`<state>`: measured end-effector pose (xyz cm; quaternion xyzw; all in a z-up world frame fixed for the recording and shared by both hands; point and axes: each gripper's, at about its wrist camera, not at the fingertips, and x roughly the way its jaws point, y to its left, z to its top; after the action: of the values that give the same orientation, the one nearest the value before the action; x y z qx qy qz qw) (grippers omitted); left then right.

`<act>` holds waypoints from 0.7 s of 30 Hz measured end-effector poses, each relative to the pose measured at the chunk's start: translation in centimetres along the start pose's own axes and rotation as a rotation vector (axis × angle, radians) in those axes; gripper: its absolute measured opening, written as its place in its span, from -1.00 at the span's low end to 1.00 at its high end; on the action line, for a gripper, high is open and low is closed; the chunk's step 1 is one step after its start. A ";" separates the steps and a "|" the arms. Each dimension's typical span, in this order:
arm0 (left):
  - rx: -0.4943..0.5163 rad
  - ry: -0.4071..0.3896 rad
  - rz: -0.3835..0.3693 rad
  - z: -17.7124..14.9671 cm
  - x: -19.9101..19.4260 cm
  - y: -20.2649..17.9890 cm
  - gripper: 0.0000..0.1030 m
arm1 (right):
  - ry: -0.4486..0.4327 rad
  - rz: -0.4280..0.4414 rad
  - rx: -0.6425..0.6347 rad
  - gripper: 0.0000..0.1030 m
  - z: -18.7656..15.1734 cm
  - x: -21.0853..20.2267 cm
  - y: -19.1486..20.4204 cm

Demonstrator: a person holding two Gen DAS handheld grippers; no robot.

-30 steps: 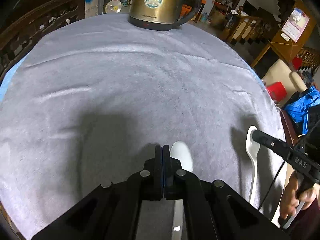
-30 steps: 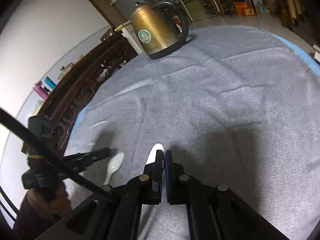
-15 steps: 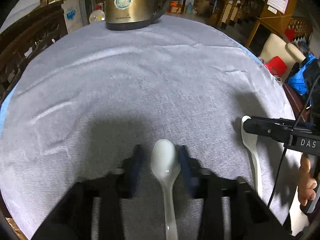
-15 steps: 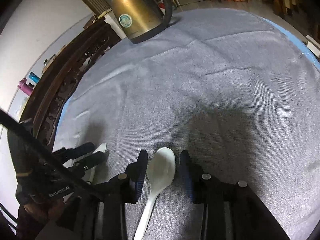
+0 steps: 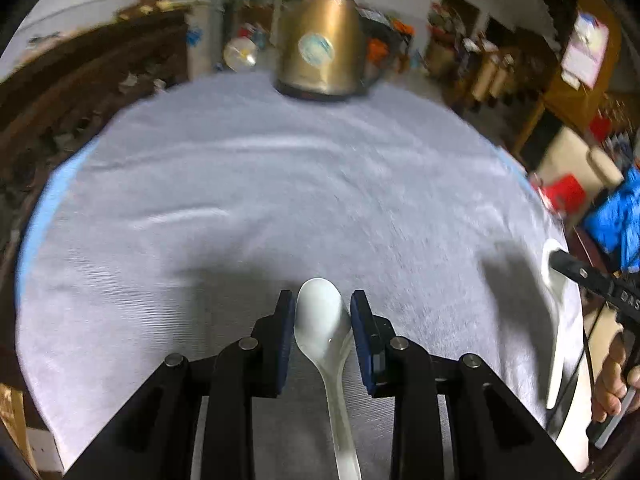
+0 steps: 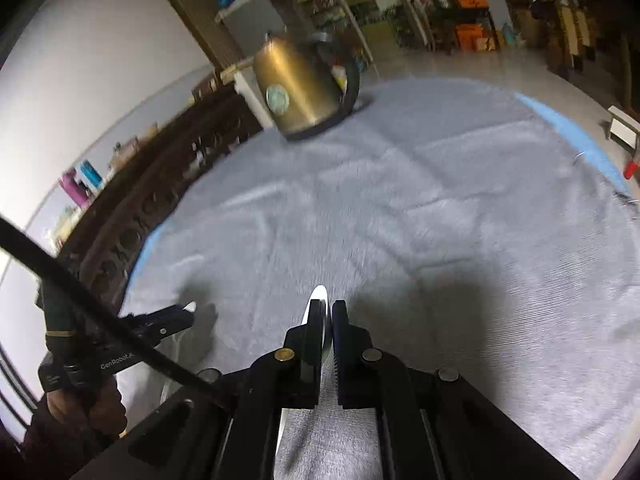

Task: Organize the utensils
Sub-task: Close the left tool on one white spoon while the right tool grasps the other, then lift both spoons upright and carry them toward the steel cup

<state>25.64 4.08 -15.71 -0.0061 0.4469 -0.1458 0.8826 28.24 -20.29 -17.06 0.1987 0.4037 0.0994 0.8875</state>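
Two white ceramic spoons lie on the grey tablecloth (image 5: pixel 280 208). In the left wrist view my left gripper (image 5: pixel 323 304) is open, its jaws either side of one spoon's bowl (image 5: pixel 322 320) without squeezing it. The second spoon (image 5: pixel 558 320) lies at the right edge, under the other gripper. In the right wrist view my right gripper (image 6: pixel 327 312) is shut, with that spoon's white bowl tip (image 6: pixel 318 294) showing just beyond and left of the fingers; whether it is pinched is unclear. The left gripper (image 6: pixel 176 318) shows at lower left over the first spoon (image 6: pixel 190 306).
A brass kettle (image 5: pixel 320 60) (image 6: pixel 300 88) stands at the far side of the round table. Dark carved wooden furniture (image 6: pixel 132 216) runs along the left. The table's edge (image 5: pixel 568 240) is close to the right spoon.
My left gripper opened from shut and now straddles its spoon's bowl. My right gripper opened half a second ago and has closed again. Both views have tilted up.
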 end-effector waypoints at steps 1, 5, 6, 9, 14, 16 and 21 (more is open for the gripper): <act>-0.020 -0.026 0.017 0.0 -1.1 0.5 -0.42 | -0.027 0.001 0.007 -0.90 0.0 -0.9 -0.1; -0.095 -0.117 0.086 -0.2 -4.8 2.3 -0.43 | -0.133 -0.019 0.009 -0.90 -0.1 -4.6 0.0; -0.117 -0.144 0.107 -0.5 -6.3 2.9 -0.42 | -0.156 -0.028 0.008 -0.90 -0.3 -5.5 0.1; -0.162 -0.217 0.142 -1.3 -9.8 3.8 -0.42 | -0.229 -0.060 0.000 -0.90 -0.7 -8.1 0.5; -0.173 -0.325 0.203 -2.6 -15.4 3.5 -0.42 | -0.355 -0.106 -0.039 -0.90 -2.0 -13.2 1.9; -0.175 -0.363 0.193 -2.8 -17.1 3.0 -0.42 | -0.405 -0.117 -0.061 -0.90 -2.6 -15.3 2.8; -0.169 -0.448 0.149 -3.2 -20.5 1.2 -0.42 | -0.505 -0.137 -0.116 -0.90 -3.6 -19.3 5.2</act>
<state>11.97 10.99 -1.68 -0.0794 0.2499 -0.0376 0.9643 12.81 -21.14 -3.96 0.1381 0.1758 0.0095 0.9747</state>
